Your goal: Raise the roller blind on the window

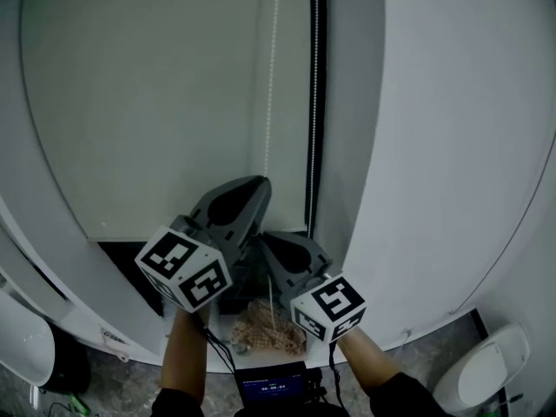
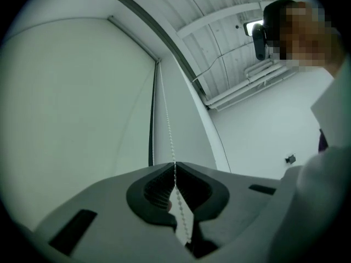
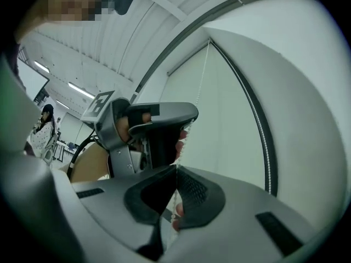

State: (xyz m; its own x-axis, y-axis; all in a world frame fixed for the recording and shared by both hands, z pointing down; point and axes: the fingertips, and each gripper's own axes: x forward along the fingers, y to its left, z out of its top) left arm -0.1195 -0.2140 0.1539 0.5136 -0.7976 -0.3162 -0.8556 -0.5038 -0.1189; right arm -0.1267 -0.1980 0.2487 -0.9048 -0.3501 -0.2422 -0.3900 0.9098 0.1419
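- Head view: my left gripper sits higher, jaws clamped on the bead chain that runs up beside the roller blind.
- My right gripper, just below it, pinches the same chain, tips angled upward.

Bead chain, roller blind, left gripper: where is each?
bead chain (image 1: 273, 59), head view, upper stretch.
roller blind (image 1: 156, 102), head view, middle of the fabric.
left gripper (image 2: 175, 166), left gripper view, jaw tips shut on the bead chain.

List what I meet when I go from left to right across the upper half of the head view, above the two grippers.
First the roller blind → the bead chain hanging in front of it → the dark vertical strip at the blind's right edge → the white wall.
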